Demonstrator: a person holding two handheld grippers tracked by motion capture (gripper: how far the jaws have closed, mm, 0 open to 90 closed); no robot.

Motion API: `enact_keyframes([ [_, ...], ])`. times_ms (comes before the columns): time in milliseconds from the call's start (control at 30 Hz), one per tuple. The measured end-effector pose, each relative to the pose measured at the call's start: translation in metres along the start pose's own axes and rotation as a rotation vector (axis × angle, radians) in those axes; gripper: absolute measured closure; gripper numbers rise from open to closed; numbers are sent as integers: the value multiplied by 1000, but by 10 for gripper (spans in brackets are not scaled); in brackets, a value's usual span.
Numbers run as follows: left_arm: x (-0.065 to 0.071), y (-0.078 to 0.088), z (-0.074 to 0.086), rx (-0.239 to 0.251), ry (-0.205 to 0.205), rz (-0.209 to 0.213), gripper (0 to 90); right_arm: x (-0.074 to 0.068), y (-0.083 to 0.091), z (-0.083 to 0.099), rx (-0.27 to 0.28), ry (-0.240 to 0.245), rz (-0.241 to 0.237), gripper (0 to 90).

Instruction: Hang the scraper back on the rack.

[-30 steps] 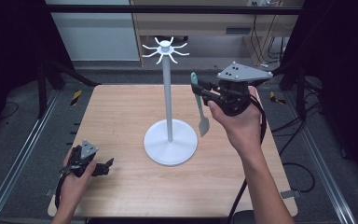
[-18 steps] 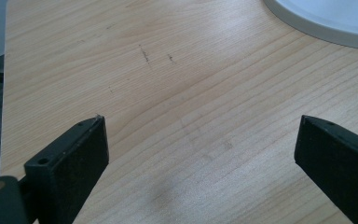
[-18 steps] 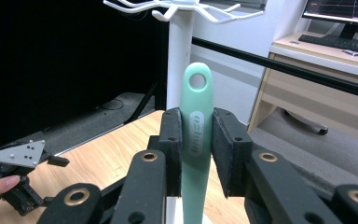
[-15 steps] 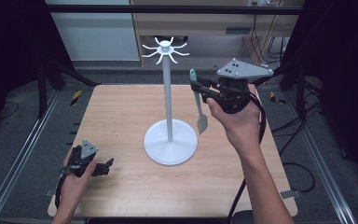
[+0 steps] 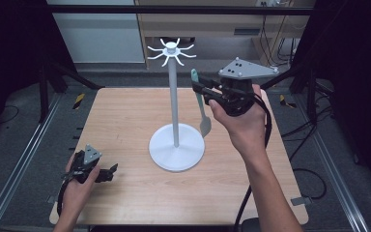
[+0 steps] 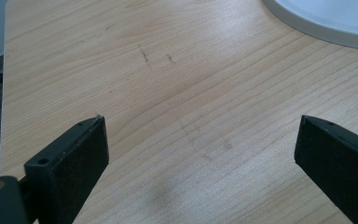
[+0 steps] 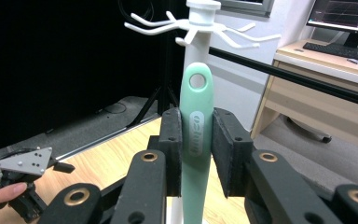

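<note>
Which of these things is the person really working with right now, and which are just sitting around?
In use:
- green utensil, clamped in the right gripper
- white hook stand on the table

Just around:
- left gripper, open, low over bare wood
- monitor and keyboard on the desk behind

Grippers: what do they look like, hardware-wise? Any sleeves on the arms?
Both are black. The right gripper carries a grey three-cornered plate studded with small dots, and a black cable trails from it. Its rectangular jaw pads sit on arms with brass-coloured pivot rings. The left gripper has a smaller grey plate. Forearms are bare, no sleeves.
</note>
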State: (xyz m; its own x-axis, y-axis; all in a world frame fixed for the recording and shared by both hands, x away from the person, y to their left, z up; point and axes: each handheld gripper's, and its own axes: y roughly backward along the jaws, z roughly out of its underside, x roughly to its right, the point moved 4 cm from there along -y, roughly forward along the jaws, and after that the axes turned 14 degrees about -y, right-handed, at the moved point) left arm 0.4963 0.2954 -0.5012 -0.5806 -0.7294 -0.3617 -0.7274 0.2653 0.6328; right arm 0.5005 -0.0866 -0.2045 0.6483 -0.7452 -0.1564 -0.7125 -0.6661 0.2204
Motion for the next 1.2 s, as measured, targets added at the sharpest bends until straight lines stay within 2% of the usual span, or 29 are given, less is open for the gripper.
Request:
enact_keyframes([
  [300,0,0,0,0,-3,2,26,-9,-6,-9,6,11,-12,745],
  [467,0,0,0,1,-2,4,26,-13,-9,-12,11,-4,-19,745],
  [1200,2,-1,-1,0,-2,6,26,-11,-22,-14,-20,-11,12,745],
])
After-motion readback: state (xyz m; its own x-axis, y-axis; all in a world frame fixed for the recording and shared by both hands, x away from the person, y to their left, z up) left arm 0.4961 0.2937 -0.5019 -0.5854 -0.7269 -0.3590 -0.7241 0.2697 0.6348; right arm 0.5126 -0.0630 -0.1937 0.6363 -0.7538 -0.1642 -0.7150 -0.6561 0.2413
